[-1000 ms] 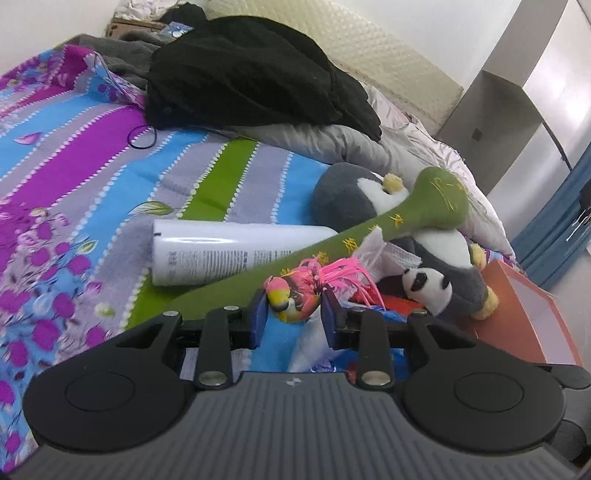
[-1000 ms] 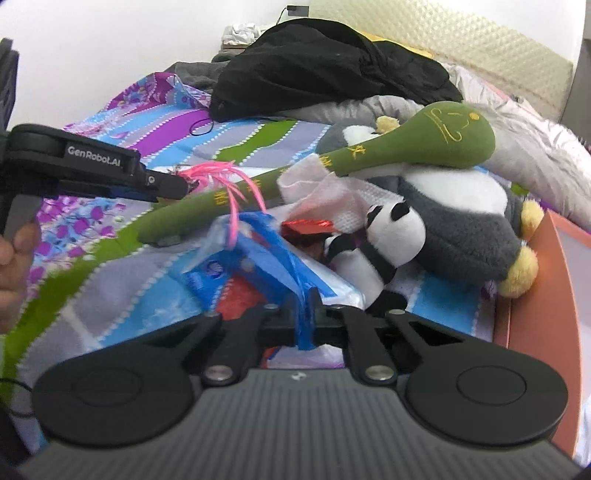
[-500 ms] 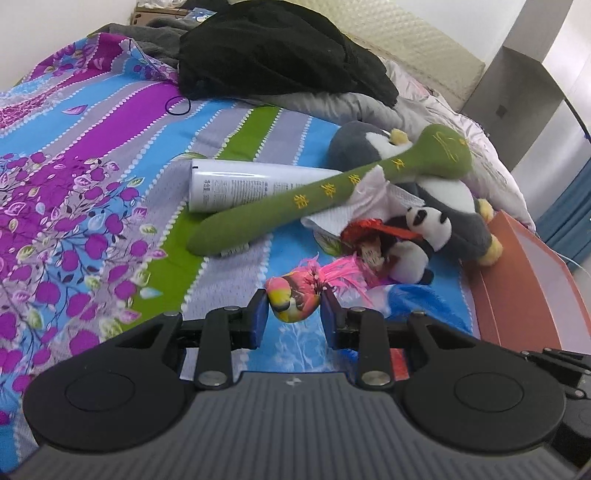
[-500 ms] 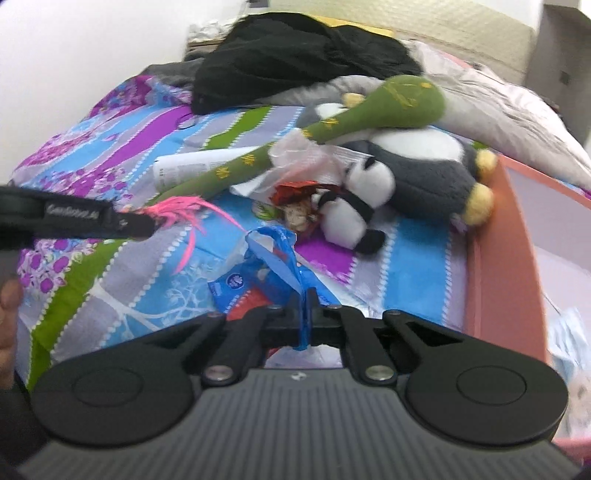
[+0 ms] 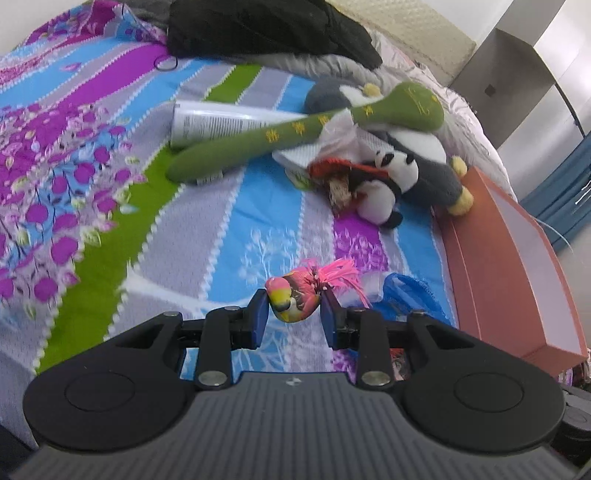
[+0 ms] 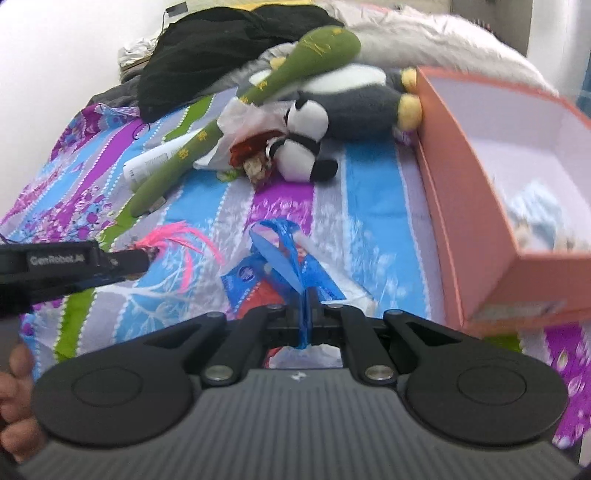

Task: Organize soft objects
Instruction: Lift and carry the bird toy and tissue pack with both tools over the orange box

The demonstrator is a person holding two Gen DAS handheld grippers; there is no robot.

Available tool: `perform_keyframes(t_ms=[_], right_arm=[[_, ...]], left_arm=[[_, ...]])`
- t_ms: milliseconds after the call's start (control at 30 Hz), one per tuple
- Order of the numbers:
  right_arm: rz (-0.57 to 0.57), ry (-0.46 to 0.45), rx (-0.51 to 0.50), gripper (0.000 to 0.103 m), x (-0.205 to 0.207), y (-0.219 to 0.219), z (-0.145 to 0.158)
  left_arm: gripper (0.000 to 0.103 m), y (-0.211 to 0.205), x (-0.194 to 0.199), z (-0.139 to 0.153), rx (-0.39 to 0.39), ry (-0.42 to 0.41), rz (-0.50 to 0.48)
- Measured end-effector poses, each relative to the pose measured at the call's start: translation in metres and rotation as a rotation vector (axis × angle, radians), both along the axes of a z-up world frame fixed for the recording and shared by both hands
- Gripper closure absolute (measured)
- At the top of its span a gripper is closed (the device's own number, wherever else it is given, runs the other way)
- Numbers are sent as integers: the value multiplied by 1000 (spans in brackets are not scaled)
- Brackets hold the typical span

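My left gripper (image 5: 294, 314) is shut on a small pink and yellow soft toy (image 5: 293, 298) with pink strands, held above the bedspread. My right gripper (image 6: 306, 317) is shut on the blue handle of a plastic bag (image 6: 280, 258) lifted off the bed. The left gripper also shows at the left of the right wrist view (image 6: 74, 266). On the bed lie a green plush mallet (image 5: 303, 131), a small panda plush (image 5: 384, 184), a grey penguin plush (image 5: 424, 162) and a red crumpled item (image 5: 332, 171). An orange box (image 6: 509, 192) stands open at the right.
A white tube (image 5: 229, 123) lies under the mallet. A black garment (image 5: 266, 29) and grey bedding (image 5: 332, 66) pile at the head of the striped bedspread (image 5: 110, 184). A grey cabinet (image 5: 502, 77) stands beyond the bed. The box holds pale items (image 6: 535, 218).
Both grippers have pulled back from the toy pile toward the near edge of the bed, each keeping its load. The right gripper has swung toward the orange box, which now shows its inside.
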State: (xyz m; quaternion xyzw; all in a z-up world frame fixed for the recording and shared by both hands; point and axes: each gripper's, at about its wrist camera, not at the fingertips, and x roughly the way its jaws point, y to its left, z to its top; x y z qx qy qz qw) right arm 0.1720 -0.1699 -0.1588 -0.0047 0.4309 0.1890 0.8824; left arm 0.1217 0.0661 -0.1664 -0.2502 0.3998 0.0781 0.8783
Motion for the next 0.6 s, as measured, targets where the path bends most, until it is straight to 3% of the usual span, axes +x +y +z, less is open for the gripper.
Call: perform_keyframes(t_ms=[167,233,267,467,600], right_arm=[[66,48,29,89,-2,-1,-5],[73,25,18,60,-2,0,-4],[79,8,11,55,-1,0,-3],[151,-46,-9,56,11,5,-3],[187,-35,-33,58,19,12,-14]], left_arm=[[68,-4,-2,-2,18,5,-6],[68,-3,-1,0,35,3,-7],[68,-3,-1,1,38,0,-4],[68,-6,-2,0,55,8,-8],[68,-10,-2,-3,69,11,-12]])
